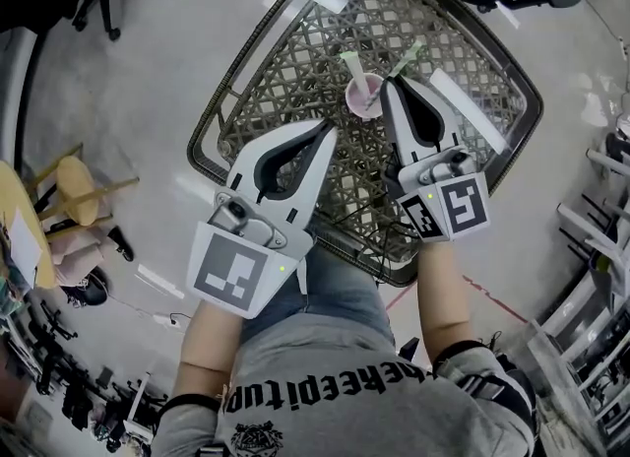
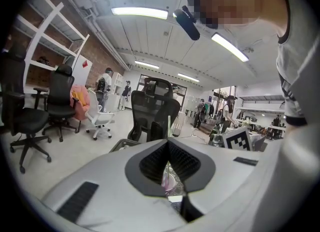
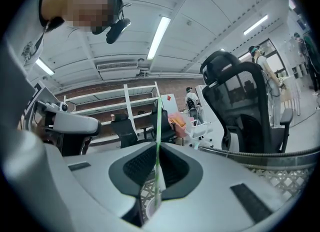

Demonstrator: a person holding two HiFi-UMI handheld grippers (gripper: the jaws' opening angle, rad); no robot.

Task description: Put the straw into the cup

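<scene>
Pink translucent plastic cup (image 1: pixel 364 97) and thin green plastic straw (image 3: pixel 158 151) look smooth. Dark woven lattice table (image 1: pixel 285 81) is rough, matt.

You're in an open office-like lab: mesh office chairs (image 2: pixel 152 113), white shelving (image 3: pixel 129 108) against a brick wall (image 2: pixel 97 56), ceiling strip lights (image 2: pixel 139 12)

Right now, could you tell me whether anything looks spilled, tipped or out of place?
Nothing stands out. The pink cup stands upright on the woven table, no spill shows, and the right tongs are shut on a green straw beside it.
</scene>
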